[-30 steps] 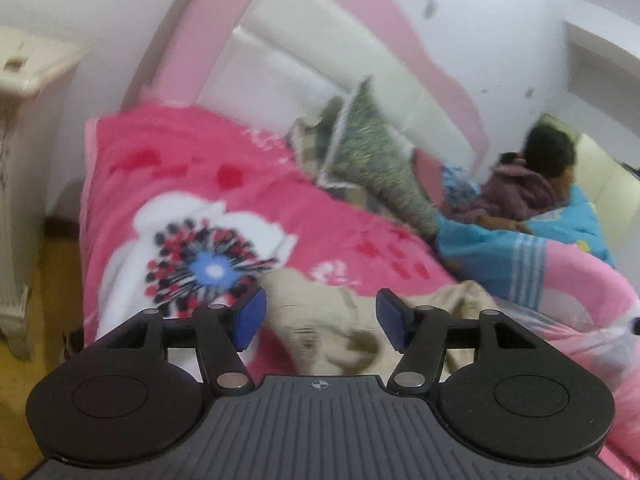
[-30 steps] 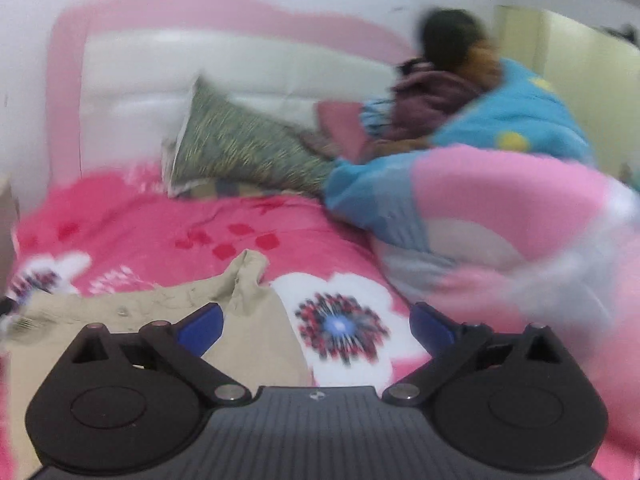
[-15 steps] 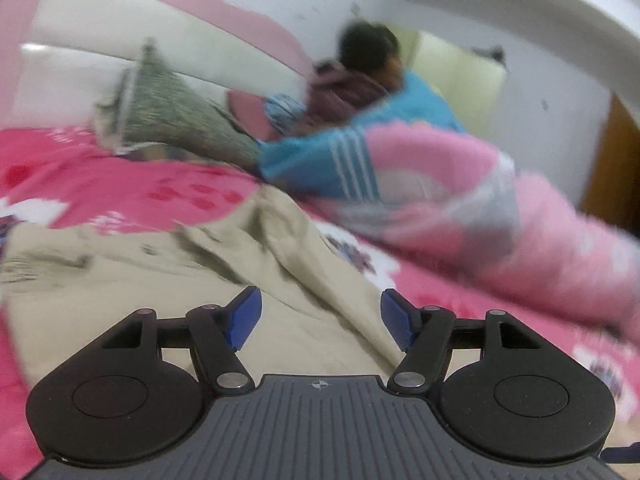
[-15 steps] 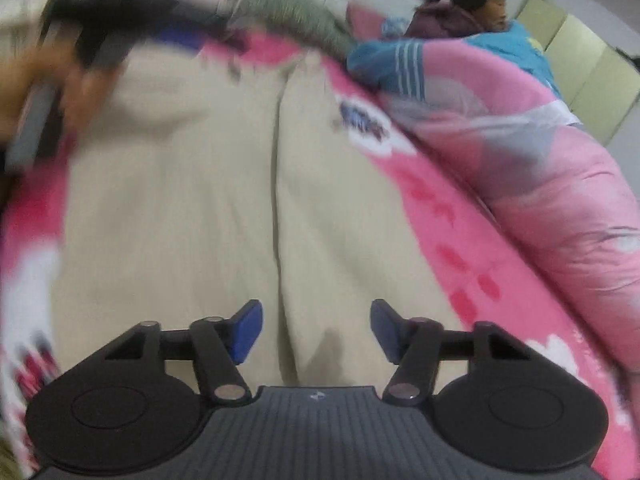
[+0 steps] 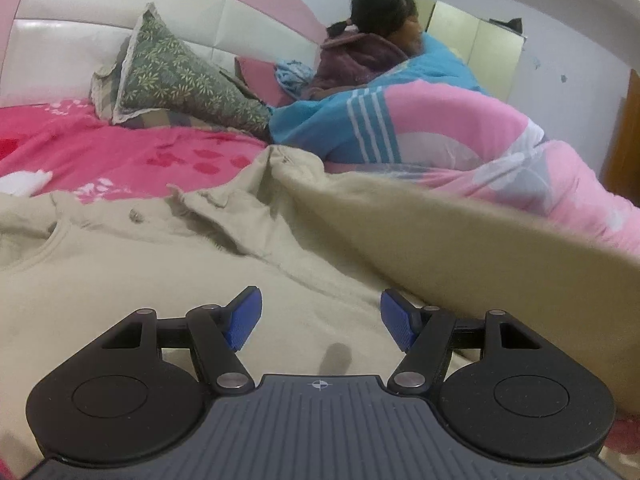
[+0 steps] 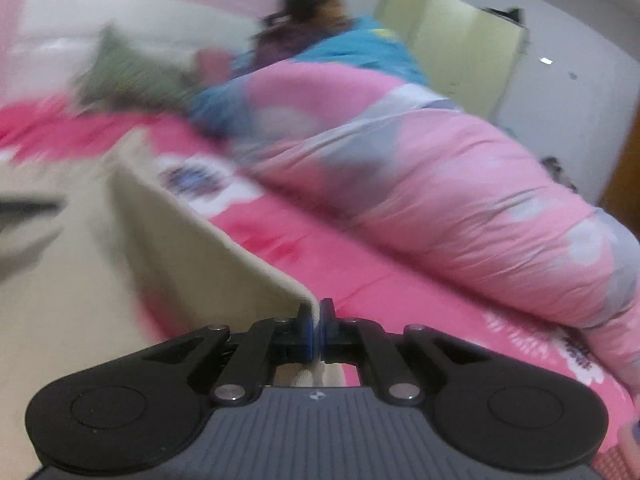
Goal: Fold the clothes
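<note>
Beige trousers (image 5: 168, 264) lie spread on the pink flowered bedspread (image 5: 120, 148). My left gripper (image 5: 320, 320) hovers just over the cloth, open, its blue pads (image 5: 244, 320) apart with nothing between them. At the right of the left wrist view one trouser leg (image 5: 460, 248) is lifted in a taut band. In the blurred right wrist view my right gripper (image 6: 316, 328) is shut on the edge of that beige leg (image 6: 208, 264), which rises from the bed to the pads.
A person (image 5: 372, 44) lies under a pink and blue quilt (image 5: 460, 132) along the right side of the bed. A green patterned pillow (image 5: 176, 76) leans on the white and pink headboard (image 5: 80, 28). A brown door (image 5: 624, 136) stands at the far right.
My right gripper closed from wide open onto the trouser leg's edge and lifted it. My left gripper swung right, from the bed's left edge to above the trousers, and stayed open.
</note>
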A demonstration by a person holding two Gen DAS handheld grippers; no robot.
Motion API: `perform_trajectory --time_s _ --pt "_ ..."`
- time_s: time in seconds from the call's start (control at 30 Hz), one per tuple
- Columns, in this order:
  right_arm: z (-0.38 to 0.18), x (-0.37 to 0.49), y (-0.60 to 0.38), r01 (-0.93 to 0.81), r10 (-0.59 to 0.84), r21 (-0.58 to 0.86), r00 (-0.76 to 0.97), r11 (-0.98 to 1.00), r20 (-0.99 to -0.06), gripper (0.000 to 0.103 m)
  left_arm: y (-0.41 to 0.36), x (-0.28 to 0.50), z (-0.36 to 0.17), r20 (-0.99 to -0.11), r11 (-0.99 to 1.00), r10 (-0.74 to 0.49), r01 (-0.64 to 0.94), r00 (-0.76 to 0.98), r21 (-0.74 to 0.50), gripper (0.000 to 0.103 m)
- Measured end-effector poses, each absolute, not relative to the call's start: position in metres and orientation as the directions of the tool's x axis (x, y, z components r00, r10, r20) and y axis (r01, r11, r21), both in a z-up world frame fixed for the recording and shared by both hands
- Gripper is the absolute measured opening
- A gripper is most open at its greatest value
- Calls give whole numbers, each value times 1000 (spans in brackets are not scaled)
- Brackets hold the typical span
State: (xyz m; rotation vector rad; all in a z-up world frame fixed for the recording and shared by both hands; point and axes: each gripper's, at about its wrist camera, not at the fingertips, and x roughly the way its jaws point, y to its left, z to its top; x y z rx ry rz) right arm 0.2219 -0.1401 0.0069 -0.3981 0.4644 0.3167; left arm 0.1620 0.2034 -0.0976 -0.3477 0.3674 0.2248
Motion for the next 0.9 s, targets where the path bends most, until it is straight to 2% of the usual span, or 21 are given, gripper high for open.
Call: perform_trajectory --time_s 0.17,0.27,0.33,0.4,0.47,0.6,0.73,0.77,0.9 --pt "-6 329 -176 -286 143 -183 823 941 -549 2 208 171 -105 -398 910 151 -285 905 -302 66" --pt "-50 384 -189 -214 92 -117 766 970 -636 3 213 177 -110 -428 897 140 -297 893 -326 66" --pt "-90 415 -200 -155 50 -81 694 985 -719 24 218 177 -113 -435 887 127 -299 891 -352 66" --pt "-122 427 -209 -105 6 -77 625 992 -781 57 220 177 -115 -435 883 120 -296 892 -364 66" --pt "-121 420 -225 -60 27 -16 658 998 -753 69 222 176 -116 -434 881 114 -293 894 -371 66" --pt "-92 386 -262 -20 139 169 670 985 -729 78 223 174 -116 -425 877 108 -288 899 -385 66" --pt "-43 328 -281 -57 149 161 750 985 -644 88 222 170 -113 -403 877 115 -283 908 -388 67" --pt "-31 312 -285 -72 150 150 773 986 -617 93 221 170 -112 -397 880 118 -281 910 -382 67" --pt "-7 250 -289 -122 147 82 831 989 -537 94 215 170 -111 -390 894 129 -277 912 -352 67"
